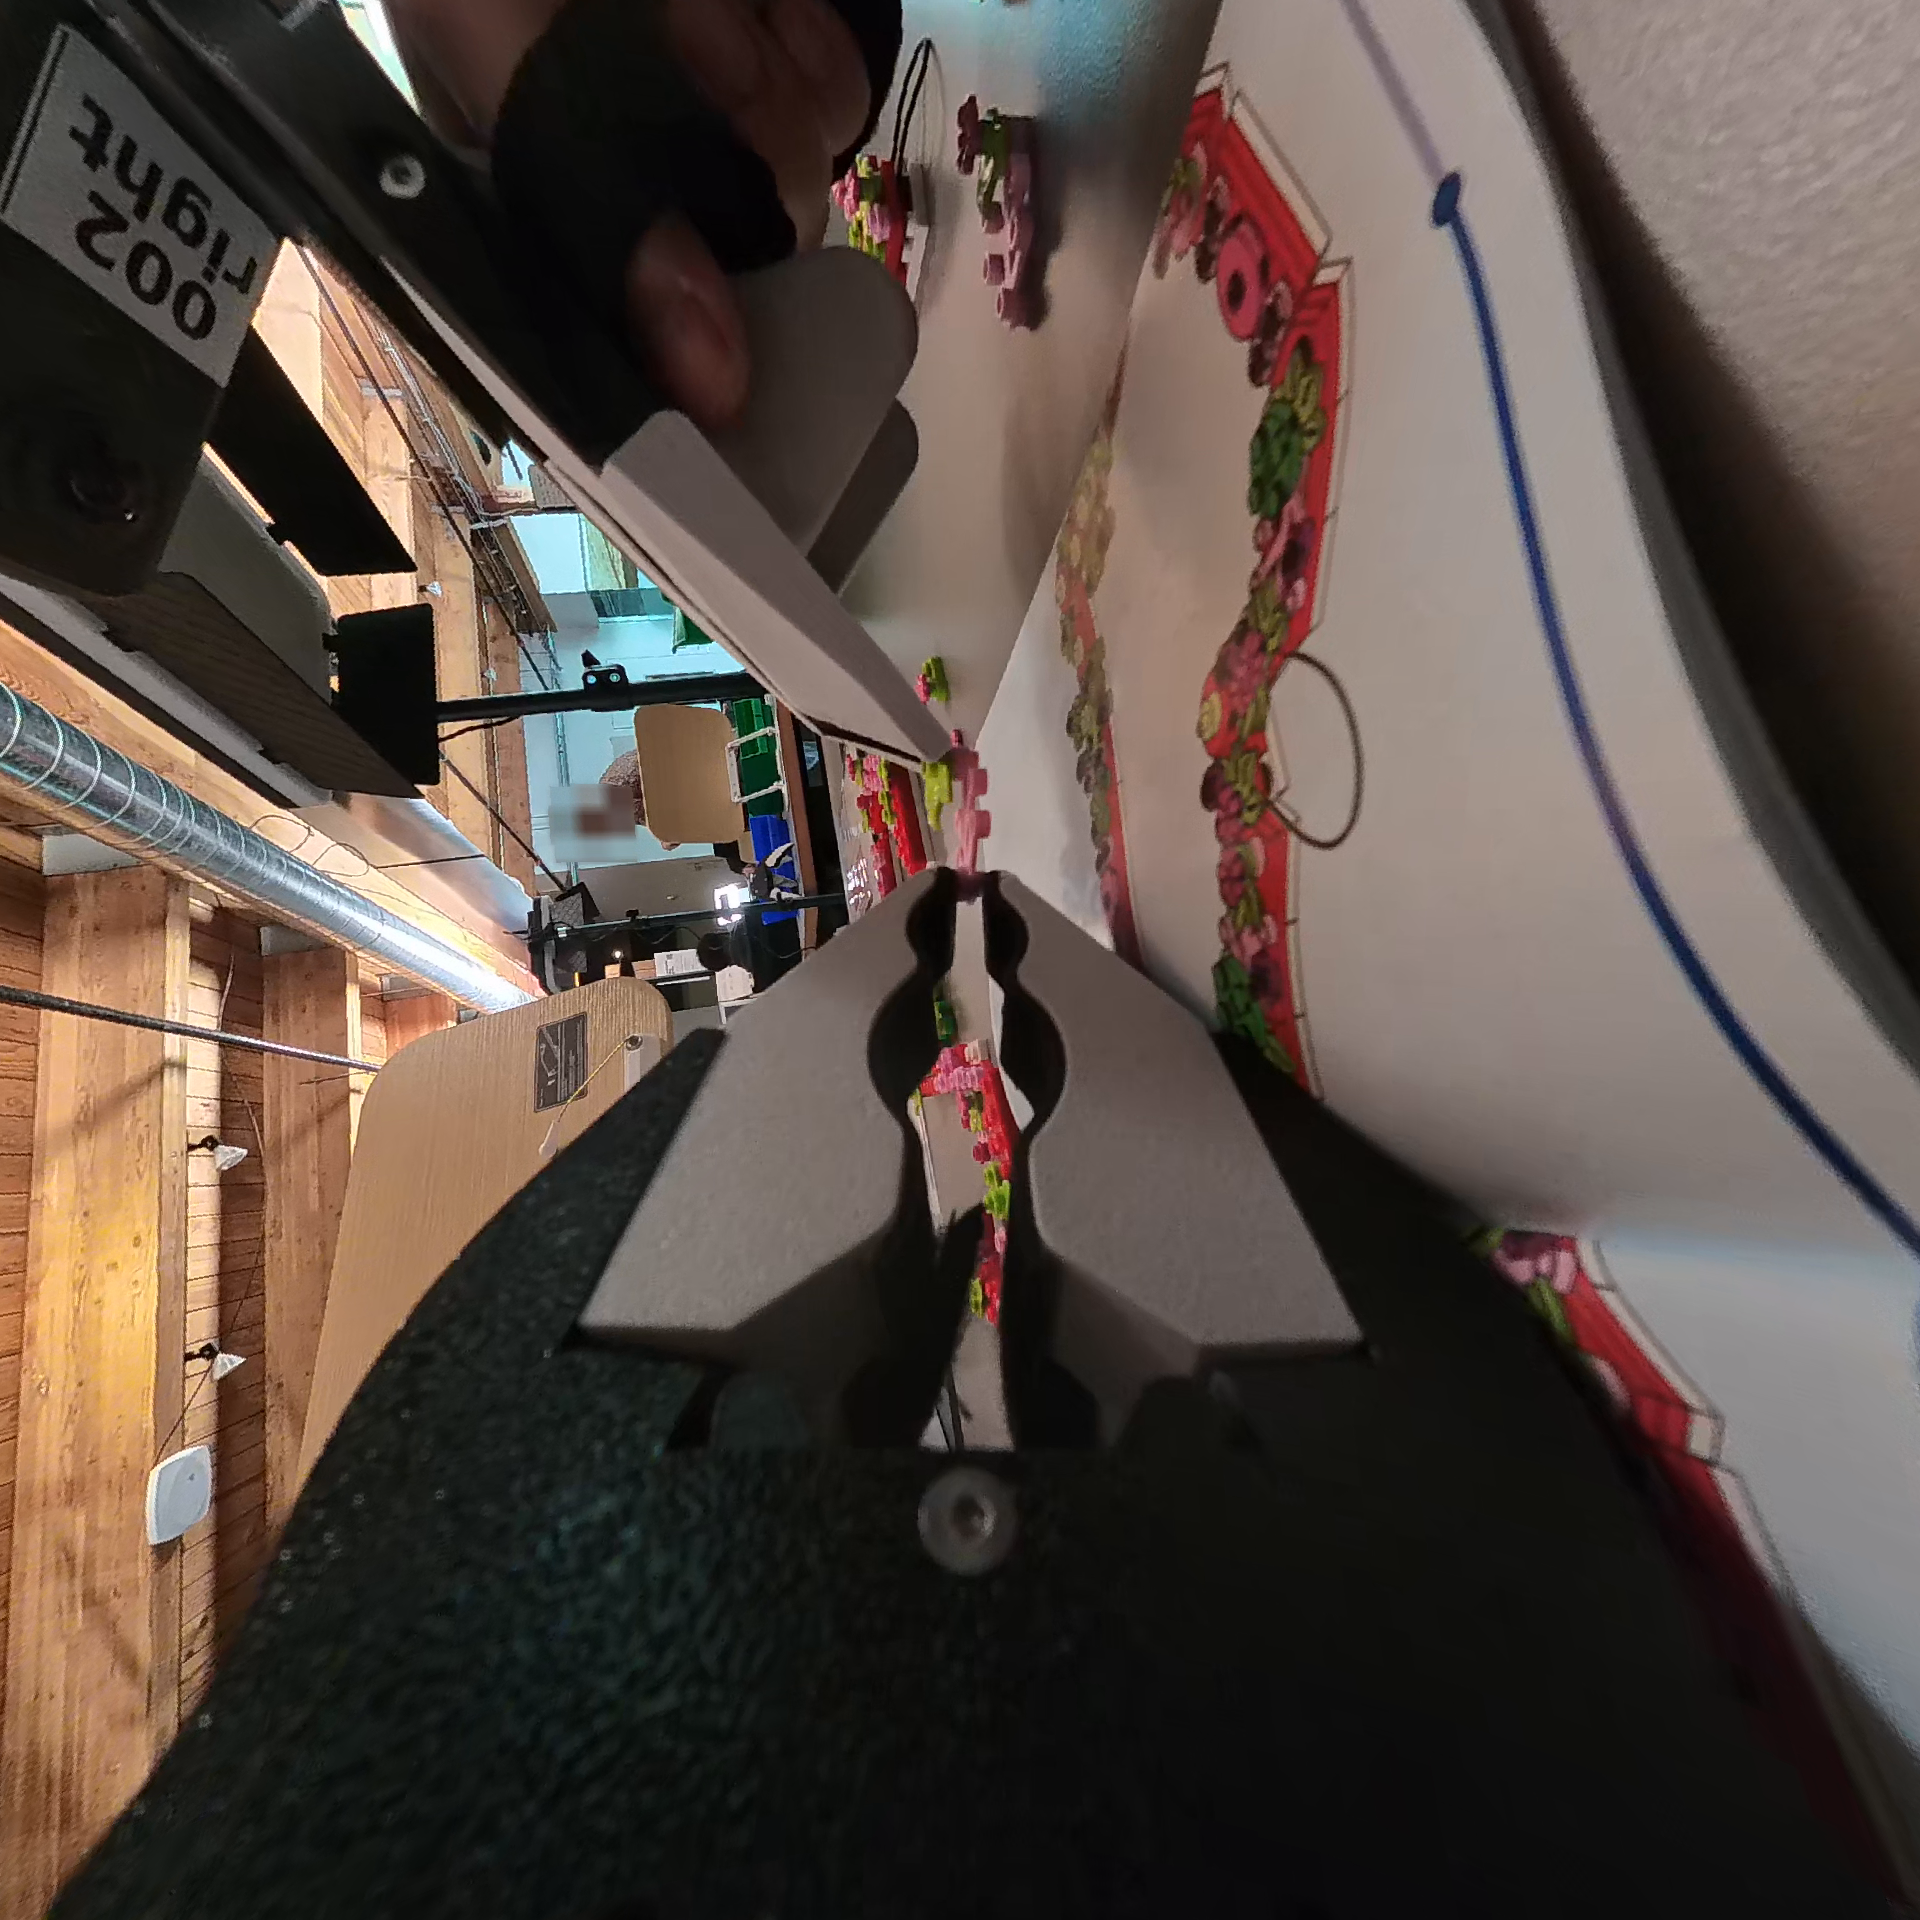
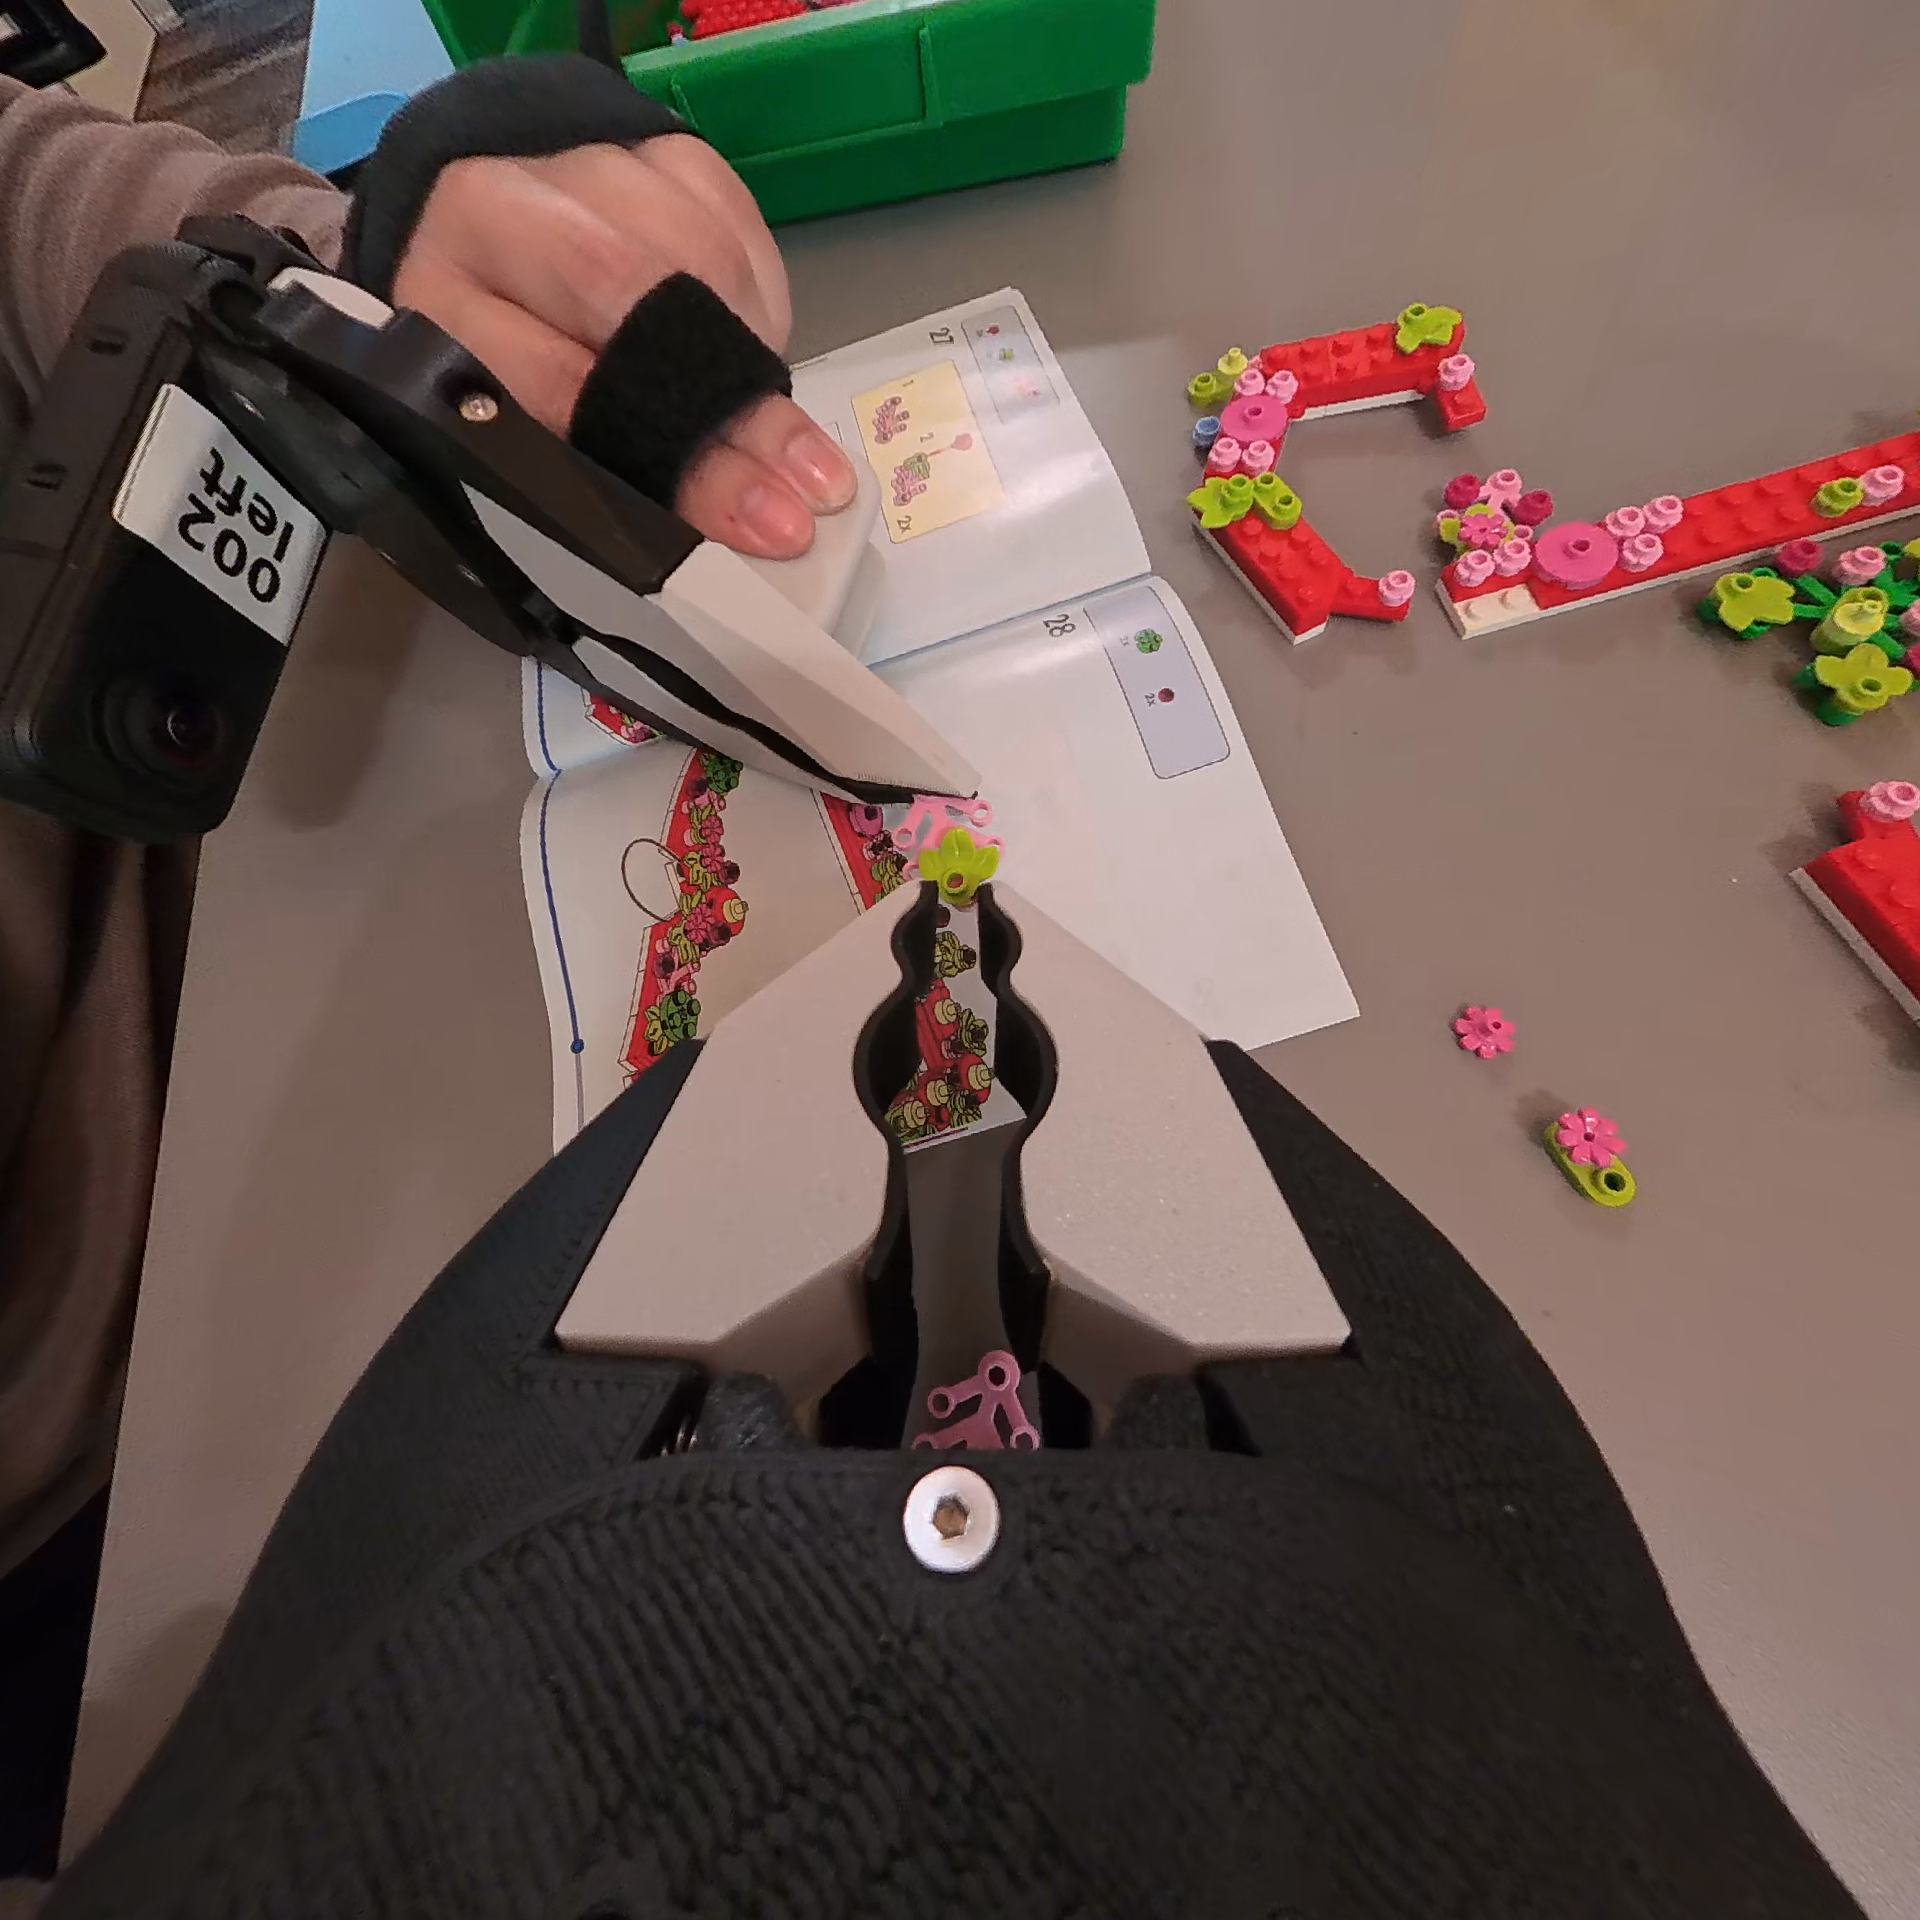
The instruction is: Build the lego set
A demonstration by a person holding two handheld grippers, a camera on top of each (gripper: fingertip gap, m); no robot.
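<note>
In the right wrist view my right gripper (image 2: 956, 899) is shut on a lime green leaf piece (image 2: 956, 862). My left gripper (image 2: 935, 792) reaches in from the upper left and is shut on a light pink flower-stem piece (image 2: 935, 823). The two pieces touch above the open instruction booklet (image 2: 1122, 831). In the left wrist view my left gripper (image 1: 966, 881) pinches the pink stem piece (image 1: 971, 816). The right gripper (image 1: 935, 750) holds the lime leaf piece (image 1: 938, 784) against it.
Red brick assemblies with pink flowers lie at the right: a bracket shape (image 2: 1340, 468), a long strip (image 2: 1714, 530) and one at the edge (image 2: 1870, 883). A lime leaf cluster (image 2: 1839, 634), a loose pink flower (image 2: 1484, 1031), a lime plate with flower (image 2: 1590, 1153), another pink stem (image 2: 982, 1403) and a green bin (image 2: 883, 94) are nearby. The grippers are tip to tip, or close to it.
</note>
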